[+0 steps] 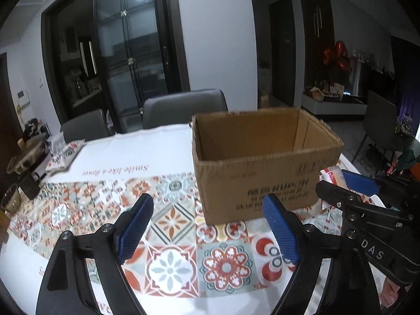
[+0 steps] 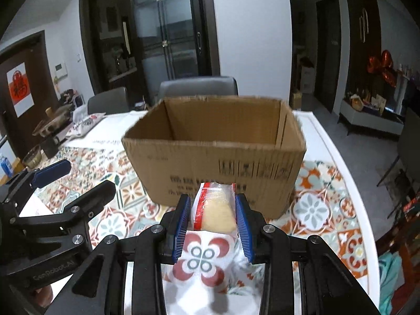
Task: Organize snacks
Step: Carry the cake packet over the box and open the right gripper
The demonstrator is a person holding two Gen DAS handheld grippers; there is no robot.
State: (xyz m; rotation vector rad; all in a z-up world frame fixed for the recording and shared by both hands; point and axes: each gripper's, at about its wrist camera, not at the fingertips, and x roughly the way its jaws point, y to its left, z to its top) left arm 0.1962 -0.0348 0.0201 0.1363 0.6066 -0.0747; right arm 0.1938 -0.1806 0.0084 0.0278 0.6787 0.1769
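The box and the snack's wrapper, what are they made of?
The box looks like brown corrugated cardboard, matte: ridged ribs line its walls and the cut top edge is rough. The snack wrapper, pinched in the right hand-held gripper, seems thin glossy plastic film: it is see-through, showing a pale snack inside, with a red printed stripe.

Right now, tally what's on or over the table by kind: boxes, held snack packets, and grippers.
Cardboard box: 1
Snack packet held in the right gripper: 1
Grippers: 2, counting the empty left gripper
Total: 4
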